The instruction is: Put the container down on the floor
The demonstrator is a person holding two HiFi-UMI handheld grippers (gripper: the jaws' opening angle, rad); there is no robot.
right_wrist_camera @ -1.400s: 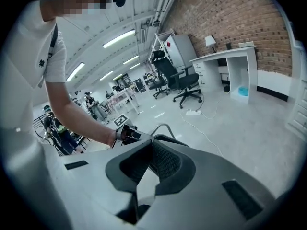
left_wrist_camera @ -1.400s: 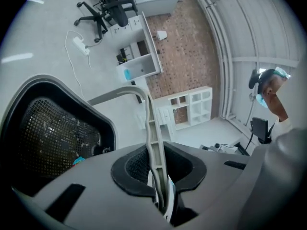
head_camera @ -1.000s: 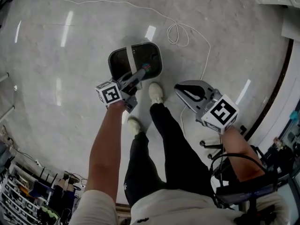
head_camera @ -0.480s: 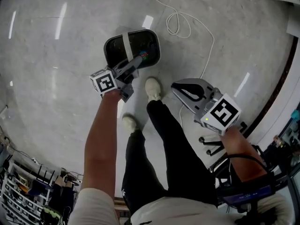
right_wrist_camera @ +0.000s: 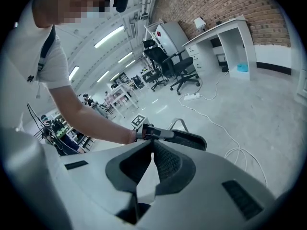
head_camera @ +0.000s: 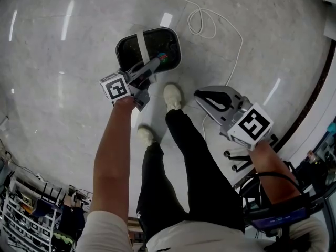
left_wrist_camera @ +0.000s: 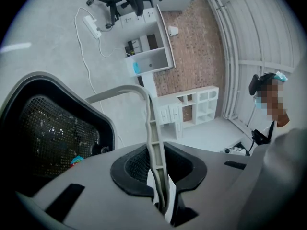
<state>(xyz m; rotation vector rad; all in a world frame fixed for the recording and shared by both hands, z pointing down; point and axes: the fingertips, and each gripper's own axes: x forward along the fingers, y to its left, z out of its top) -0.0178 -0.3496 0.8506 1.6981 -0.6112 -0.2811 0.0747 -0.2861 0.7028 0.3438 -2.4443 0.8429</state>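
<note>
In the head view the container [head_camera: 148, 49], a black mesh basket with a pale grey handle [head_camera: 140, 45] arching over its open top, is low over the shiny grey floor [head_camera: 63, 114]; whether its base touches the floor cannot be told. The left gripper [head_camera: 156, 62] reaches to the container's near rim, its marker cube [head_camera: 115, 87] on the side away from the basket. The right gripper [head_camera: 199, 94] hangs well apart from the container, beyond the person's pale shoe [head_camera: 172, 96], which is just beside the basket. A white cable [head_camera: 207, 22] loops on the floor on the container's far side. In the left gripper view the jaws of the left gripper [left_wrist_camera: 157, 153] are pinching the grey handle [left_wrist_camera: 151, 123], which runs up from between the pads and bends over the mesh container [left_wrist_camera: 53, 128]. Beyond the container a power strip [left_wrist_camera: 91, 26] lies on the floor, with a white desk [left_wrist_camera: 151, 56] farther off. In the right gripper view the jaws of the right gripper [right_wrist_camera: 152, 143] are pressed together at their tips with nothing between them. Past them the person's arm [right_wrist_camera: 91, 116] leads to the left gripper [right_wrist_camera: 154, 132] at the container [right_wrist_camera: 188, 139], and office chairs [right_wrist_camera: 168, 63] stand far behind the container near a brick wall [right_wrist_camera: 216, 1].
</note>
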